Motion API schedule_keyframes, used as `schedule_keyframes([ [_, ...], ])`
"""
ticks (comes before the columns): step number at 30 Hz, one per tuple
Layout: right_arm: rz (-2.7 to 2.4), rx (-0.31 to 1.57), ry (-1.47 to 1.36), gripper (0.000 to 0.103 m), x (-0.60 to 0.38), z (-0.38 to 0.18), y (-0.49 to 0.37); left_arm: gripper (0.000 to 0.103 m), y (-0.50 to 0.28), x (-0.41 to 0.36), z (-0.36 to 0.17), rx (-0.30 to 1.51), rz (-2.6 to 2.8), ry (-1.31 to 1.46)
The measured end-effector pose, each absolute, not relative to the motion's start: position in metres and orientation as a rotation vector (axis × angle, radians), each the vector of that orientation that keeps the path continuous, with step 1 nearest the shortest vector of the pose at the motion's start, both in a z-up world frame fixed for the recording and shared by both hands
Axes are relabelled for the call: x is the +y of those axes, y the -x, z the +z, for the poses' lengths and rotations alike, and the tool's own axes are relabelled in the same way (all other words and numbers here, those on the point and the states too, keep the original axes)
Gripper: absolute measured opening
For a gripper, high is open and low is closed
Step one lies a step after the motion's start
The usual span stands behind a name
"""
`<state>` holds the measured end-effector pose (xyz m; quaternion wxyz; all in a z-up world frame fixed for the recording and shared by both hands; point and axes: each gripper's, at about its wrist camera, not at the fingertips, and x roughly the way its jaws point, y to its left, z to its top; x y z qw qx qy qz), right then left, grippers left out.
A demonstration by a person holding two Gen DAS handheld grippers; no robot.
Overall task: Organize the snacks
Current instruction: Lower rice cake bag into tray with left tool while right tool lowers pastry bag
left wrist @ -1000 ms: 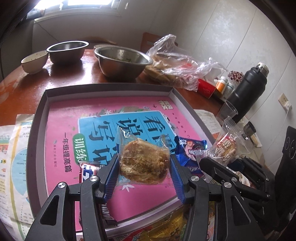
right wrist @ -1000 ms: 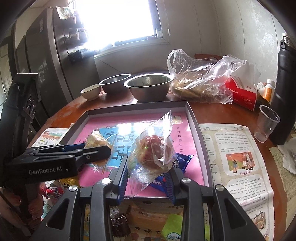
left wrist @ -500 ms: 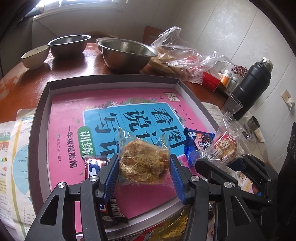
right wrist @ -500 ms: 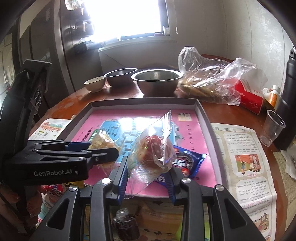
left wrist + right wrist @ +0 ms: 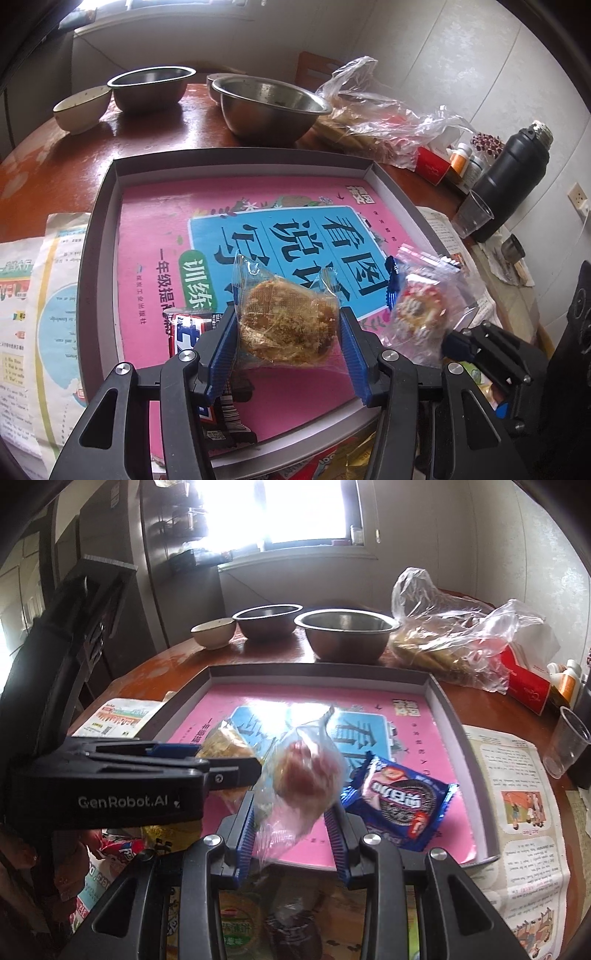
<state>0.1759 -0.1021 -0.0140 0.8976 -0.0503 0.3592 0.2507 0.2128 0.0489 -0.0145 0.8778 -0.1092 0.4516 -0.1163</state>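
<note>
A: Left tool (image 5: 288,325)?
B: Blue ribbed pads clamped on a clear-wrapped golden crumbly pastry (image 5: 286,323), held just above the near part of the shallow grey tray (image 5: 98,236) lined with a pink book cover.

A: Right tool (image 5: 293,816)?
B: Closed on a clear plastic bag holding a reddish round cake (image 5: 304,771), blurred. It hangs over the tray's near edge, just right of the left tool's pastry.

A: Anything under the left tool?
B: Dark red-and-white wrapped snack bar (image 5: 207,373) lying in the tray's near-left part, partly hidden by the left finger.

A: Other snacks in the tray?
B: Blue wrapped sandwich-cookie pack (image 5: 400,797) flat on the pink liner, near-right, just beside the right tool's bag. Can't tell if they touch.

A: Below the tray edge?
B: More wrapped snacks (image 5: 236,919) piled at the very front, green and yellow packets, mostly hidden by the tools.

A: Sides?
B: Printed newspaper sheets (image 5: 517,812) spread on the reddish-brown wooden bench (image 5: 55,162), under the tray on both sides. Clear plastic cup (image 5: 565,746) to the right, next to a black thermos flask (image 5: 509,177).

A: Far end?
B: Large steel bowl (image 5: 271,107) just behind the tray, a second steel bowl (image 5: 151,86) and a small cream ceramic bowl (image 5: 81,110) to its left. Crumpled clear plastic bag with flat breads (image 5: 450,635) at far right, red box (image 5: 524,683) beside it.
</note>
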Motion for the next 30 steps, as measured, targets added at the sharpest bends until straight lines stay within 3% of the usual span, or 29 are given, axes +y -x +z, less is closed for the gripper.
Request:
schedule_keyframes([
  [23, 0.47, 0.775, 0.074, 0.037, -0.0967, -0.023, -0.1831, 0.055, -0.2131, 0.0486, -0.0149, 0.946, -0.242, 0.235],
  [30, 0.479, 0.775, 0.062, 0.047, -0.0979, -0.0219, -0.1816, 0.055, -0.2136, 0.0492, -0.0148, 0.949, -0.244, 0.239],
])
